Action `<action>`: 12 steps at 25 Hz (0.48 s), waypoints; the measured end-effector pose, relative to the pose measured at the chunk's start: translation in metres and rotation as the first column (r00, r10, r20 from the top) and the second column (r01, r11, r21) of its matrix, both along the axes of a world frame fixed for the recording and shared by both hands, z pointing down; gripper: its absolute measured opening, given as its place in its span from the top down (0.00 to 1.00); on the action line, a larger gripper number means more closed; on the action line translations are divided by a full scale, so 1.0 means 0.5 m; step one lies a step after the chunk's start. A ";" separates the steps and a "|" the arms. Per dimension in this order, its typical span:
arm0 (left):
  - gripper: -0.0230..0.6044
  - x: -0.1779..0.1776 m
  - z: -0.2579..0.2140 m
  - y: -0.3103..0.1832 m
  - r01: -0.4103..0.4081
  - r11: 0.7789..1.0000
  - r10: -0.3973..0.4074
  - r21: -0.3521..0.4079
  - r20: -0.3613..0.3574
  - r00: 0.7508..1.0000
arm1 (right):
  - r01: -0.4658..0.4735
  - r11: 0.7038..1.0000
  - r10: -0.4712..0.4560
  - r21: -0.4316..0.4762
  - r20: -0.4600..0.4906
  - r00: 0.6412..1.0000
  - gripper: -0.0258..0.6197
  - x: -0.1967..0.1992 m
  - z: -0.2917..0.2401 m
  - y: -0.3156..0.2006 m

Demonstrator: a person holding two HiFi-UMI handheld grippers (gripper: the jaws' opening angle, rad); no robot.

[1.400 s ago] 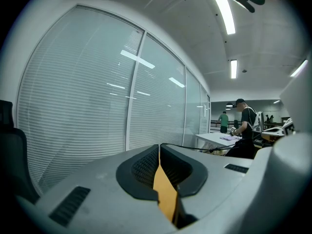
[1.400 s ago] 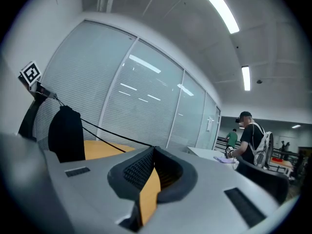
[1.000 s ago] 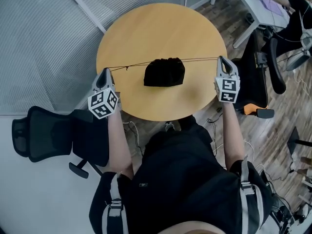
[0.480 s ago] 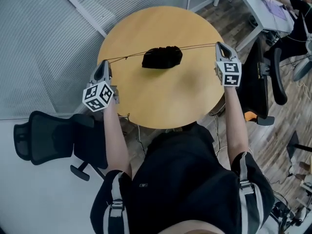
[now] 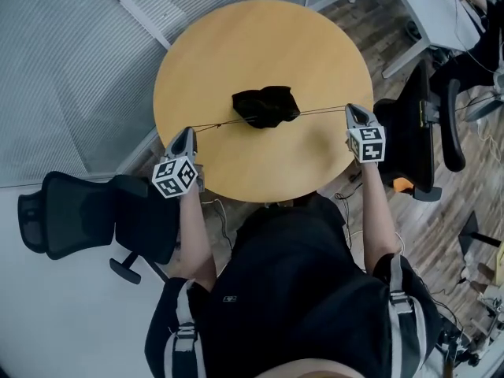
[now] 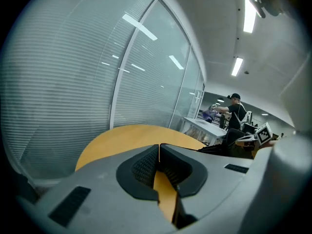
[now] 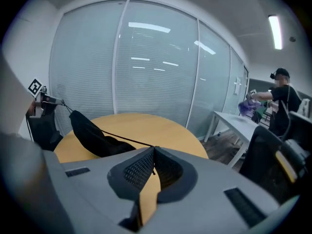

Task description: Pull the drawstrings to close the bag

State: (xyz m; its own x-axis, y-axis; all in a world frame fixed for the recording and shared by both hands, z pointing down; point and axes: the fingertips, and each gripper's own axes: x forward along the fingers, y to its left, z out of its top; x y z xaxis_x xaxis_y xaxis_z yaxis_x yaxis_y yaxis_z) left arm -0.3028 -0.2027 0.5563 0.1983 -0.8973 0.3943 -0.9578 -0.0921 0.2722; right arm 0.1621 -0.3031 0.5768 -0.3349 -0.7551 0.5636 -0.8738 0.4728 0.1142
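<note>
Head view: left gripper and right gripper each pinch a string either side of the bag. Pull apart evenly, gripping tight.

Round light-wood table top set beside a glass partition wall with horizontal blinds. A black mesh office chair stands at the table's near left on pale grey floor. A second black office chair stands to its right on wood-plank flooring. Beyond are a white desk, a person in a black cap and ceiling strip lights.
</note>
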 end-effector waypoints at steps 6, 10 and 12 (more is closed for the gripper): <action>0.94 0.026 0.099 0.083 -0.004 0.994 0.002 -0.107 -0.021 1.000 | 0.010 0.993 -0.012 -0.117 -0.015 1.000 0.87 0.015 0.087 0.082; 0.94 0.031 0.157 0.119 -0.025 0.983 0.027 -0.184 0.010 1.000 | 0.021 0.981 -0.028 -0.190 -0.032 0.999 0.87 0.019 0.139 0.126; 0.94 0.031 0.184 0.138 -0.031 0.974 0.037 -0.226 0.022 0.999 | 0.024 0.974 -0.034 -0.225 -0.038 0.999 0.87 0.019 0.163 0.148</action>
State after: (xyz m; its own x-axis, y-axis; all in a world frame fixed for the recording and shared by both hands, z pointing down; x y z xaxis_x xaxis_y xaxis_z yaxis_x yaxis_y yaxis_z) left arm -0.2873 -0.1338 0.6485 0.2139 -0.7774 0.5915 -0.9622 -0.0633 0.2648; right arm 0.1714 -0.2292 0.6583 -0.3276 -0.5981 0.7314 -0.8560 0.5156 0.0382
